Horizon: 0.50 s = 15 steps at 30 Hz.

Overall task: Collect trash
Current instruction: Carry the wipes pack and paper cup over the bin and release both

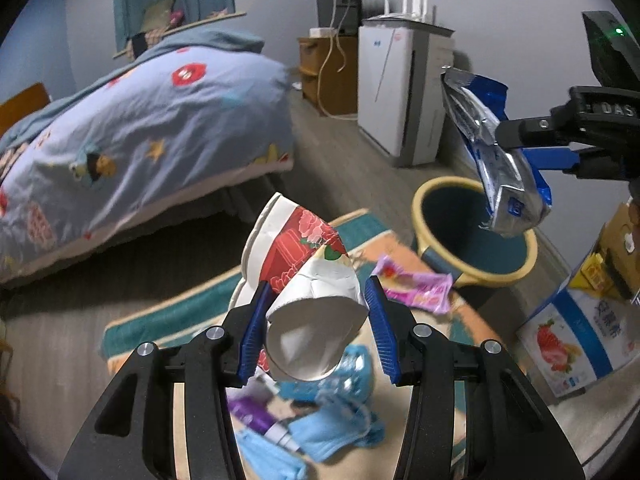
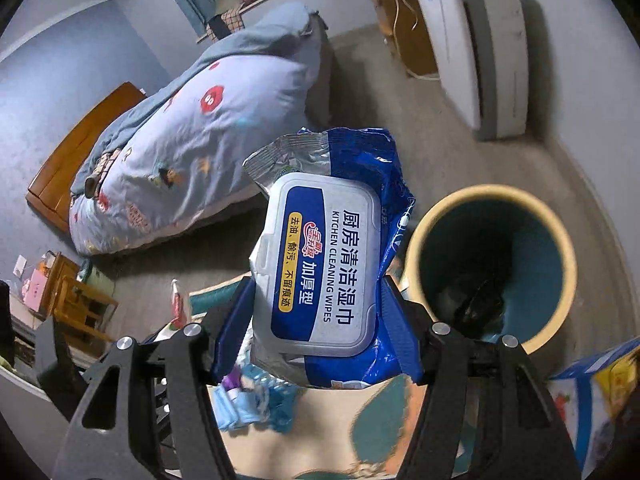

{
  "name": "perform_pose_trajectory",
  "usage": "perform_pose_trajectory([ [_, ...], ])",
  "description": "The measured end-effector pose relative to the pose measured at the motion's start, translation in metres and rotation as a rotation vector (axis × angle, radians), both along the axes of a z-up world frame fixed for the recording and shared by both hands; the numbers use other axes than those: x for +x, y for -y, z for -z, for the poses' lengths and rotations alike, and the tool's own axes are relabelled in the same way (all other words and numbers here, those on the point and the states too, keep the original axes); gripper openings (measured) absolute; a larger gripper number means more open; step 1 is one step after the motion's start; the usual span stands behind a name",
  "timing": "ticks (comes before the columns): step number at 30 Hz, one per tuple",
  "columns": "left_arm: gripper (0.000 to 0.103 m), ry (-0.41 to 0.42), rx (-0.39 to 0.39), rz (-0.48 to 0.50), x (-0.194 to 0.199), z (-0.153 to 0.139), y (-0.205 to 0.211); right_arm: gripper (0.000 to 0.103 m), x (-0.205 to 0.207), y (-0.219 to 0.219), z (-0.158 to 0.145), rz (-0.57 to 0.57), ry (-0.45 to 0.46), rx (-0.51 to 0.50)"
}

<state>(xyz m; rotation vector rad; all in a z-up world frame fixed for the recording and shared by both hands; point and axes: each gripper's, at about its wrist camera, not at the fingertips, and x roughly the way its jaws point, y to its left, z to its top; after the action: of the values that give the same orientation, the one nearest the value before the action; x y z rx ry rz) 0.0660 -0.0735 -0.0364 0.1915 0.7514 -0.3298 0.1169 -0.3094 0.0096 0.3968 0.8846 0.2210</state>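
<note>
While left hand-held gripper point(image 1: 316, 320) pinches crumpled paper cup point(image 1: 308, 264), right point(image 2: 316, 328) clamps glossy foil wipes pack point(image 2: 328, 264).

You worked in dim, cool, bluish room light with no strong glare. Both fisheye views bent the walls and floor hard toward dark, vignetted corners. Motion blur smeared the bin point(image 2: 486, 264) rim and the rug point(image 1: 168, 316). Soft shadows lay under the bed point(image 1: 144, 136). A green indicator light point(image 1: 619, 32) glowed.
</note>
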Motion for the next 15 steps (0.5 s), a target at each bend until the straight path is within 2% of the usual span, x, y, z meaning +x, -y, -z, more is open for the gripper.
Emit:
perform_pose_trajectory([
  [6, 0.049, 0.037, -0.001, 0.08, 0.006, -0.019, 0.043, 0.062, 0.009, 0.037, -0.003, 0.037, 0.017, -0.018],
  [11, 0.049, 0.065, -0.079, 0.156, 0.022, -0.05, 0.079, 0.062, 0.018, 0.068, 0.0, 0.09, 0.019, -0.033],
  [15, 0.049, 0.073, -0.09, 0.216, 0.035, -0.054, 0.11, 0.062, 0.022, 0.086, 0.012, 0.115, -0.009, -0.07],
])
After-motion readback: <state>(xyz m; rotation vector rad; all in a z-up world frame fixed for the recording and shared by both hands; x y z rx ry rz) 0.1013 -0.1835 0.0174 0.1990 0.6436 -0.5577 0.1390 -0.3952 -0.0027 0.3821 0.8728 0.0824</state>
